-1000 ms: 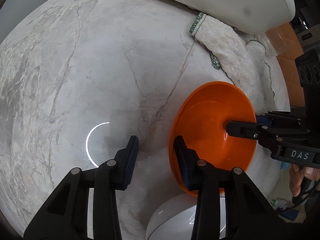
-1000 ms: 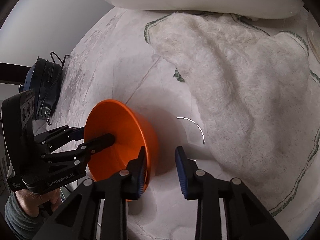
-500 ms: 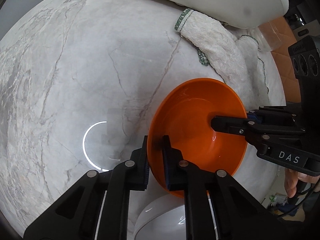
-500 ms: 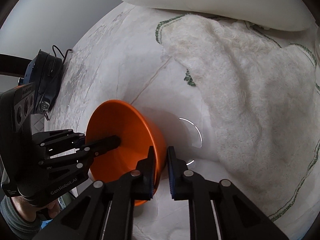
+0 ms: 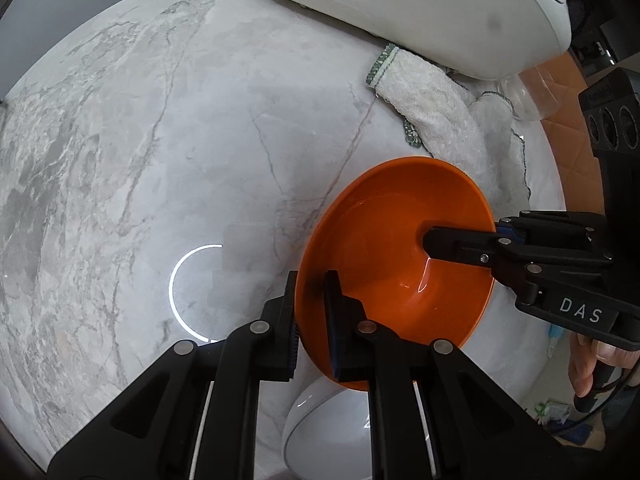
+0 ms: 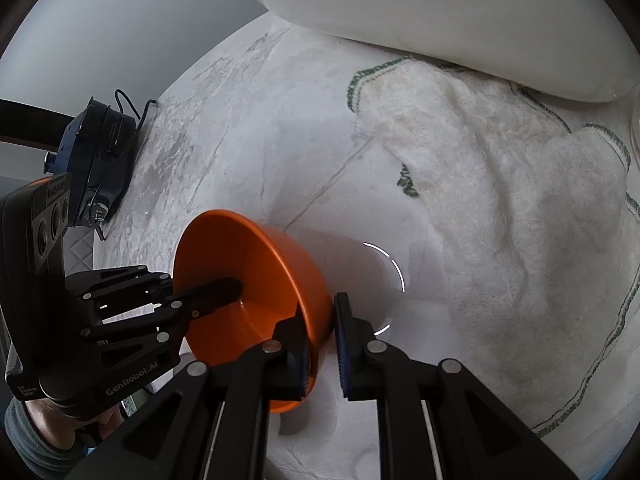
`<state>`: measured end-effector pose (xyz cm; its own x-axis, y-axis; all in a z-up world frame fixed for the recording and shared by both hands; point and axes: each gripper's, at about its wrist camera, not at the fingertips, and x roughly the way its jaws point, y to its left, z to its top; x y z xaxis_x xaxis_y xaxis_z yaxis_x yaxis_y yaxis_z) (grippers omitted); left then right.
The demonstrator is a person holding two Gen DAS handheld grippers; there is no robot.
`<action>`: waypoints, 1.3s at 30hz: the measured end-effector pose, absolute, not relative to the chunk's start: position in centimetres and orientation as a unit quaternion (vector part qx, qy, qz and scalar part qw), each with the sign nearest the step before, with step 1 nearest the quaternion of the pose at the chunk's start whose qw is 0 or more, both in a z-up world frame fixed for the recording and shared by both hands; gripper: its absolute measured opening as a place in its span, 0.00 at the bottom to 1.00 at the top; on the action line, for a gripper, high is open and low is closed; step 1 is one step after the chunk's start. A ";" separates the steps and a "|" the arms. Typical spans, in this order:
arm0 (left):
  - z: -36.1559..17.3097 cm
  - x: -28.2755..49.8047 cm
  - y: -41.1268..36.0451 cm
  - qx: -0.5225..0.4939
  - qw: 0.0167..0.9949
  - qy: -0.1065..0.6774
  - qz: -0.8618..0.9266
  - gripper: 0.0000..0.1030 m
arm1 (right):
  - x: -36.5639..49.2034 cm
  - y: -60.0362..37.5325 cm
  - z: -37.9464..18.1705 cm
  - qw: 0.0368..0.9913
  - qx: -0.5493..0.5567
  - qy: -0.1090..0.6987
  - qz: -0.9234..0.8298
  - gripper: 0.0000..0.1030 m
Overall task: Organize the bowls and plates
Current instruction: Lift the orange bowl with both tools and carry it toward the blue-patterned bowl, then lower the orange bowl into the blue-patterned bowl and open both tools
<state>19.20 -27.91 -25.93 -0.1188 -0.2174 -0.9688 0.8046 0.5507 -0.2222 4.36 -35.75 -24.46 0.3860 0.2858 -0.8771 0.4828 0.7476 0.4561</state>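
Note:
An orange bowl (image 5: 396,248) hangs tilted a little above the marble table, held from two sides. My left gripper (image 5: 311,312) is shut on the bowl's near rim, one finger outside the wall and one inside. In the right wrist view the same orange bowl (image 6: 240,276) shows at lower left, and my right gripper (image 6: 322,340) is shut on its opposite rim. Each gripper appears in the other's view: the right one (image 5: 492,240) reaches in from the right, the left one (image 6: 208,294) from the left. A white bowl (image 5: 332,424) sits just below the orange one.
A large white dish (image 5: 420,12) lies at the back on a white towel with green trim (image 6: 500,208). A dark blue device with a cable (image 6: 96,160) sits on the table's left edge. The marble table (image 5: 140,160) spreads to the left. A hand (image 5: 592,364) grips the right handle.
Both grippers went from open beside the bowl's rim to shut on it. The bowl has since risen slightly off the table, with the white bowl showing more beneath it.

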 end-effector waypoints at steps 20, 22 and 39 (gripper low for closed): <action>-17.3 22.7 -1.4 0.123 0.717 0.614 -0.306 0.09 | 14.1 -16.9 -17.5 0.793 0.226 0.562 0.066 0.12; -17.1 22.4 2.2 0.112 0.722 0.618 -0.288 0.09 | 14.7 -13.7 -17.5 0.790 0.213 0.568 0.086 0.12; -20.0 16.5 23.7 0.026 0.731 0.657 -0.181 0.10 | 14.2 6.8 -20.6 0.738 0.120 0.631 0.209 0.13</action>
<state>16.49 23.67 -20.05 0.0700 -0.2314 -0.9703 0.2990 0.9329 -0.2009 14.22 6.84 -20.62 0.1166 0.4592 -0.8807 -0.1567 0.8841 0.4402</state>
